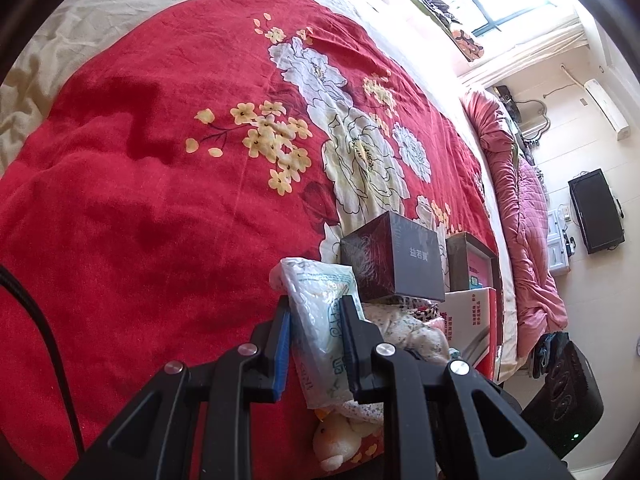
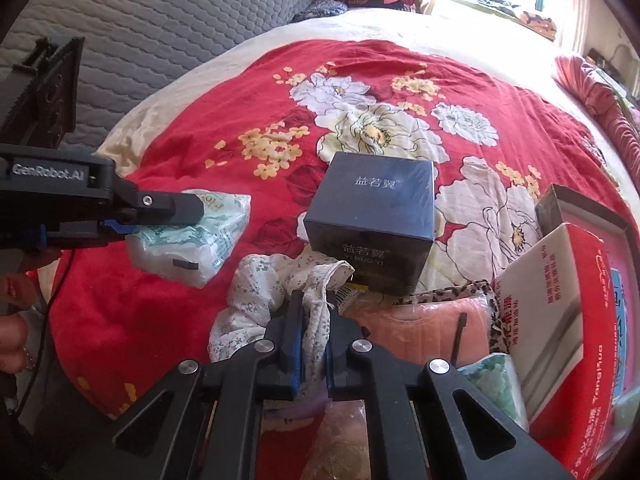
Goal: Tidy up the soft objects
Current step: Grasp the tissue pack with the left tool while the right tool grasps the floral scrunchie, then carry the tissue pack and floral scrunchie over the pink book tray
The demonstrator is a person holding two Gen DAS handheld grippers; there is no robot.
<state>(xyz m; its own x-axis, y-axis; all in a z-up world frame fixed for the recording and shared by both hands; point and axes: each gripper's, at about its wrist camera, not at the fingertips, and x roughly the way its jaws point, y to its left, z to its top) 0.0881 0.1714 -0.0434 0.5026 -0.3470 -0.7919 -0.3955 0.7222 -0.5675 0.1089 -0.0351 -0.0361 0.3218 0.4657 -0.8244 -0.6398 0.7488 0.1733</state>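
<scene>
While the left gripper [image 1: 316, 344] clamped a tissue pack [image 1: 320, 320] and the right gripper [image 2: 314, 344] pinched floral cloth [image 2: 256, 292], most soft items were apparently unsorted at five o'clock beside the boxes [image 2: 372, 216].

plush toy [image 1: 334, 442] half behind tool

My left gripper [image 1: 316, 320]: black fingers with blue pads closed on a white plastic-wrapped tissue pack with green print [image 1: 320, 316].
Just past its tips: dark square cardboard box [image 1: 394, 258].
Below its right finger: cream plush toy [image 1: 336, 440].
Underneath: red floral bedspread [image 1: 160, 200].
</scene>
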